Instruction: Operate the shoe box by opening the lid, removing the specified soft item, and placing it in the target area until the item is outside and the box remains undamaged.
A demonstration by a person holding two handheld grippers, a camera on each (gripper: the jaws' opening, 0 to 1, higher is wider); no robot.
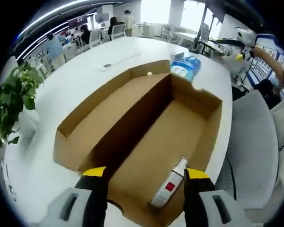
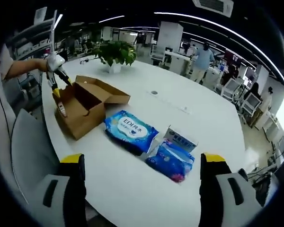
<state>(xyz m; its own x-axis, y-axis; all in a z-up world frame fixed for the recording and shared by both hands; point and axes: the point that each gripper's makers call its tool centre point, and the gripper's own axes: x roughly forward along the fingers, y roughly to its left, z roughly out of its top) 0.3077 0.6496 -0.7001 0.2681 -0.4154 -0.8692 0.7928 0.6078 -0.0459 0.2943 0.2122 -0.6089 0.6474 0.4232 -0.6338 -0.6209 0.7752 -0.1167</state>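
Hovering wide open and empty, the left claw (image 1: pixel 145 177) overlooks the open brown cardboard shoe box (image 1: pixel 146 142) holding a white spray bottle (image 1: pixel 169 183). Right claw (image 2: pixel 139 163), open and empty, faces blue wipe packs (image 2: pixel 131 130) on the white bench (image 2: pixel 132 189); the box sits far left.

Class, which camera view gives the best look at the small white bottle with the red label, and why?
The left gripper view: the bottle lies close and large on the open shoe box floor, between the left tool's tips. In the right gripper view the box is far off and the bottle cannot be made out.
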